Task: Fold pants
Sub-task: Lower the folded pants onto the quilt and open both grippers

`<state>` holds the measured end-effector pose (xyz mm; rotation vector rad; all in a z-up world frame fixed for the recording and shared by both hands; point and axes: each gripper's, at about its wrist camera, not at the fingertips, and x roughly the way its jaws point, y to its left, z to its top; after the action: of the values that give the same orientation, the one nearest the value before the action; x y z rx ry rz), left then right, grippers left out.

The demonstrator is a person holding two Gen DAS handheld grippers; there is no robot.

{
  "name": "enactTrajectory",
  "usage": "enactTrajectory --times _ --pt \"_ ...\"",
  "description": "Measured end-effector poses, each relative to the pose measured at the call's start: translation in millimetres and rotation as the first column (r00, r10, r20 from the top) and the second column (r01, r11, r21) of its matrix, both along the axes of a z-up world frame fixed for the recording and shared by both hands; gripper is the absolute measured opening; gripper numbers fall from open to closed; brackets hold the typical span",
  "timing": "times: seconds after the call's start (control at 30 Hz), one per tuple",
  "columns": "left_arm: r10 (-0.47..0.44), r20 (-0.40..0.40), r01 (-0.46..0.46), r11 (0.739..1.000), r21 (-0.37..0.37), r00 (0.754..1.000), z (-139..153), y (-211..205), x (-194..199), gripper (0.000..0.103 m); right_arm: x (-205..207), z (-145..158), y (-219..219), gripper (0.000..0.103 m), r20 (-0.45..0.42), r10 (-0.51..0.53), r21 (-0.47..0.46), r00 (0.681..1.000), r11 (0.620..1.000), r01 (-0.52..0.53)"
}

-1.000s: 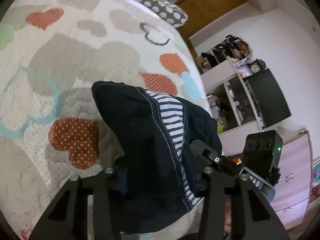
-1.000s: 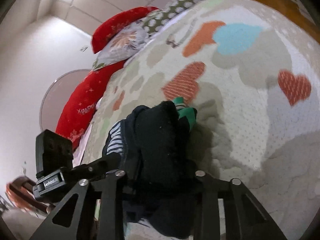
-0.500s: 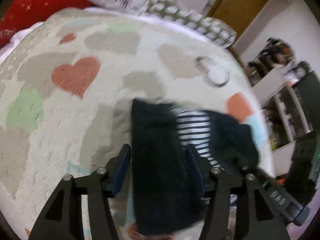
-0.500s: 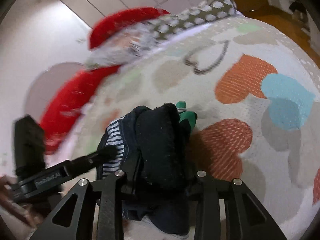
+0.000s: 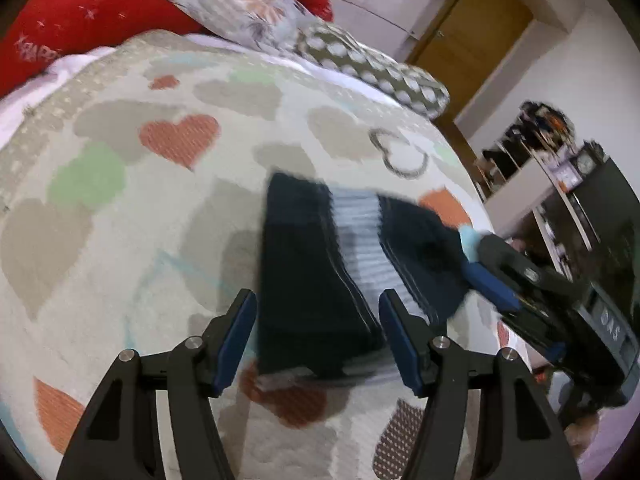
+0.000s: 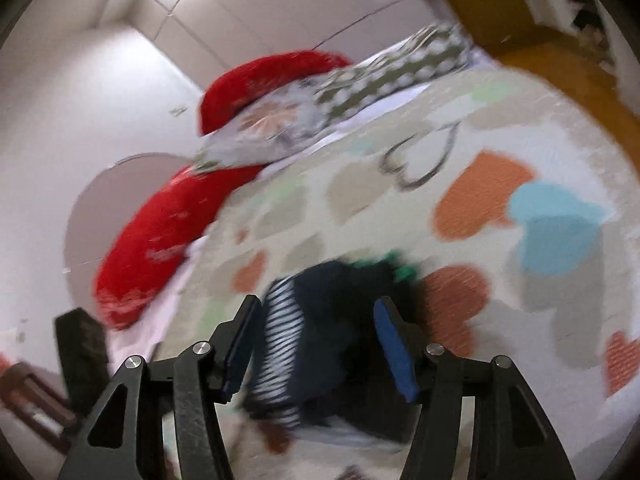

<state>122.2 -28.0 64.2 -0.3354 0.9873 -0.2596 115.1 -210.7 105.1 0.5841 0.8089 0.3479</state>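
a: are the pants (image 5: 316, 276) folded?
b: mostly, a compact bundle on the bedspread (image 5: 120, 240), below the outlined heart.
a: grippers?
b: left gripper (image 5: 316, 340) and right gripper (image 6: 316, 348) gape wide, holding nothing. only tidying seems left.

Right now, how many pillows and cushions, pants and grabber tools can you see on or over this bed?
Red cushions: 2
Patterned pillows: 2 (floral pillow, spotted pillow)
Folded pants: 1
Grippers: 2 (left gripper, right gripper), both open
Total: 7
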Motion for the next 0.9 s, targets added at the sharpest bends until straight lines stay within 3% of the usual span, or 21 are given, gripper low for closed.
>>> enactTrajectory --times 0.1,0.17,0.27,0.37,0.47,0.63,0.83,0.9 --pt "-0.031 -0.085 0.034 0.999 0.037 0.996 -31 -17 2 0.066 7 -26 7 0.061 -0.086 -0.01 0.022 0.996 1.0 0.012" --pt "-0.043 -0.035 0.046 0.995 0.091 0.998 -24 -23 -7 0.066 11 -47 3 0.06 -0.152 -0.044 0.009 0.987 0.999 0.046" --pt "-0.046 0.005 0.045 0.993 0.106 0.999 -7 -22 -25 0.067 -2 -38 -7 0.058 -0.108 -0.053 0.021 0.993 0.998 0.056" --pt "0.012 0.004 -0.013 0.998 0.064 1.0 0 -12 -50 0.073 -29 -19 -17 0.059 -0.043 -0.11 -0.034 0.993 0.994 0.108" --pt "0.056 -0.008 -0.056 0.998 0.039 0.998 -2 -8 -79 0.075 -59 -18 -26 0.06 -0.031 -0.165 -0.055 0.986 0.985 0.163" --pt "0.09 0.021 -0.092 0.989 0.112 0.996 -4 -10 -110 0.075 -109 -31 -36 0.062 -0.048 -0.27 -0.106 0.962 0.959 0.264" --pt "0.111 0.148 -0.13 0.983 0.127 0.983 31 -10 -141 0.075 -145 -31 -24 0.062 -0.043 -0.3 -0.188 0.953 0.939 0.287" --pt "0.118 0.209 -0.149 0.979 0.139 0.971 46 -10 -154 0.081 -153 -25 -18 0.063 -0.021 -0.301 -0.211 0.953 0.933 0.29"
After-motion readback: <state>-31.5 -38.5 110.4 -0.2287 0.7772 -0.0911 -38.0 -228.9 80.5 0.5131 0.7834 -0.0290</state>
